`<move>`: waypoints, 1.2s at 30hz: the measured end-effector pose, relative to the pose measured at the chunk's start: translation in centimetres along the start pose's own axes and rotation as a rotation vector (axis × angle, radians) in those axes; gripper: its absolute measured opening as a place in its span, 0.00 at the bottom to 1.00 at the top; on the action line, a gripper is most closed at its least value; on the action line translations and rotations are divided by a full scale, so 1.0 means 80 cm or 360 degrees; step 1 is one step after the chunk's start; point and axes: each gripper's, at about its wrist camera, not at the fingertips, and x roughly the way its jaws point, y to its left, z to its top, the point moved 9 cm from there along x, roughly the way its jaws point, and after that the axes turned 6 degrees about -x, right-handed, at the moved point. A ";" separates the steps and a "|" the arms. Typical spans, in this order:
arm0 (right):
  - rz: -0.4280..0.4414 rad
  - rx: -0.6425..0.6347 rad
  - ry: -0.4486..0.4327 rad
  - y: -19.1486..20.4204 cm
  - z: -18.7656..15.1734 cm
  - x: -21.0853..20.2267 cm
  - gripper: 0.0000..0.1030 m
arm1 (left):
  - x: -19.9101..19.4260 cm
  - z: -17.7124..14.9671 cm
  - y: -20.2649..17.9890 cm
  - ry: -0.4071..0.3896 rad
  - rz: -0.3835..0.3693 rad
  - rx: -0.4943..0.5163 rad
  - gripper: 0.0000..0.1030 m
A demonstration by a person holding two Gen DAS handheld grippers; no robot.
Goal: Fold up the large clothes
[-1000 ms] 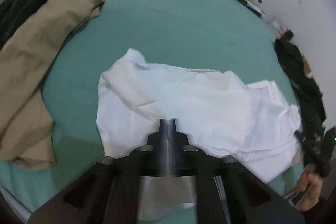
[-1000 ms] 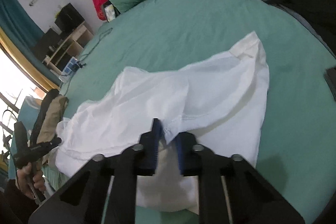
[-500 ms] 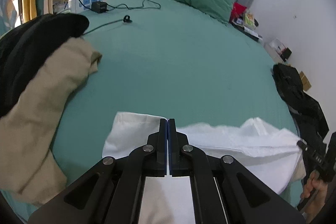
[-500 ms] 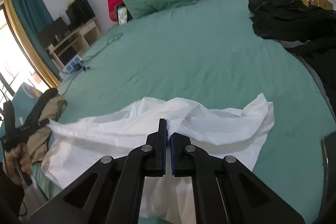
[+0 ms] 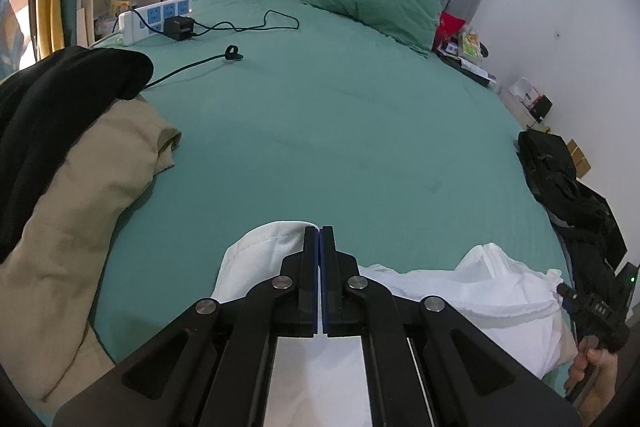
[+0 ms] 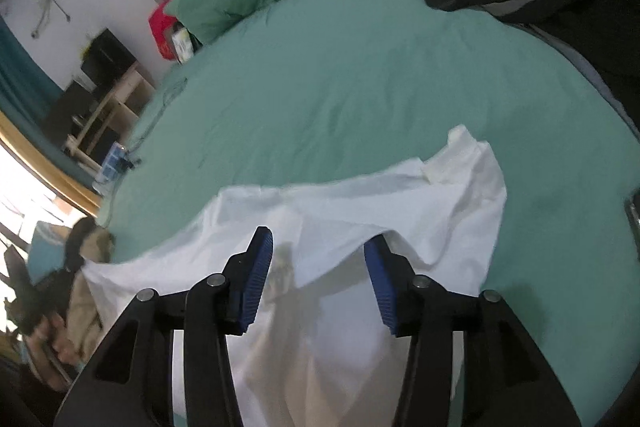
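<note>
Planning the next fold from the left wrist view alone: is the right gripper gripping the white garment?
Observer: No. The right gripper has just been opening its jaws; the white garment lies between them, unpressed.
Operator: Is the cloth flat there?
Observer: No, a raised fold runs across in front of the jaws, and a corner bunches up on the green sheet.
Operator: Anything past that corner?
Observer: A dark flat object on the sheet, cut off by the picture's edge.

A white garment [image 6: 392, 211], plain and crumpled, lies rumpled across the near edge of the green bed [image 6: 360, 67]. One hemmed corner [image 5: 272, 239] stands raised at its left end; folds bunch up toward the right end [image 5: 500, 279].
</note>
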 end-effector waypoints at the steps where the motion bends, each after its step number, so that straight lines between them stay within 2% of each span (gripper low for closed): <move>1: 0.0008 -0.0013 -0.0006 0.002 0.004 0.001 0.11 | 0.001 0.002 0.002 -0.0003 0.0002 -0.0003 0.01; 2: 0.0001 -0.0048 0.0019 0.006 0.006 0.005 0.02 | 0.001 0.004 0.004 -0.0004 0.0004 -0.0005 0.01; 8: -0.0005 -0.0202 -0.0008 0.027 0.028 0.003 0.02 | 0.004 0.024 0.013 -0.0031 0.0022 -0.0023 0.01; 13: -0.0017 -0.0240 -0.0056 0.025 0.073 0.013 0.02 | 0.024 0.042 0.017 -0.0015 0.0044 -0.0015 0.01; 15: -0.0023 -0.0290 -0.0034 0.024 0.091 0.029 0.02 | 0.040 0.044 0.021 0.0038 0.0066 -0.0022 0.01; 17: -0.0002 -0.0340 0.0073 0.024 0.093 0.057 0.02 | 0.060 0.042 0.026 0.0128 0.0092 -0.0030 0.01; 18: -0.0019 -0.0359 0.0094 0.021 0.094 0.071 0.02 | 0.073 0.039 0.030 0.0193 0.0105 -0.0031 0.04; 19: -0.0059 -0.0393 0.0099 0.018 0.094 0.079 0.03 | 0.083 0.034 0.034 0.0251 0.0113 -0.0034 0.15; 20: -0.0098 -0.0427 0.0106 0.016 0.095 0.085 0.06 | 0.086 0.035 0.038 0.0256 0.0131 -0.0043 0.25; 21: -0.0137 -0.0477 0.0108 0.015 0.095 0.091 0.24 | 0.085 0.036 0.047 0.0237 0.0165 -0.0055 0.49; 22: -0.0148 -0.0514 0.0096 0.016 0.096 0.094 0.36 | 0.081 0.039 0.054 0.0211 0.0185 -0.0066 0.58; 23: -0.0157 -0.0538 0.0078 0.015 0.097 0.094 0.71 | 0.076 0.042 0.060 0.0187 0.0193 -0.0076 0.58; 24: -0.0193 -0.0535 0.0044 0.012 0.101 0.088 0.81 | 0.068 0.044 0.067 0.0165 0.0207 -0.0087 0.58; 27: -0.0269 -0.0506 -0.0070 0.005 0.111 0.056 0.81 | 0.039 0.038 0.083 0.0124 0.0260 -0.0113 0.59; 30: -0.0331 -0.0367 -0.0105 -0.015 0.103 0.012 0.81 | 0.012 0.008 0.087 0.0137 0.0253 -0.0107 0.59; 33: -0.0281 -0.0158 -0.0109 -0.038 0.066 -0.024 0.81 | -0.005 -0.036 0.084 0.0206 0.0223 -0.0100 0.59; 36: -0.0278 -0.0074 -0.0042 -0.053 0.008 -0.051 0.81 | -0.017 -0.090 0.088 0.0288 0.0207 -0.0120 0.59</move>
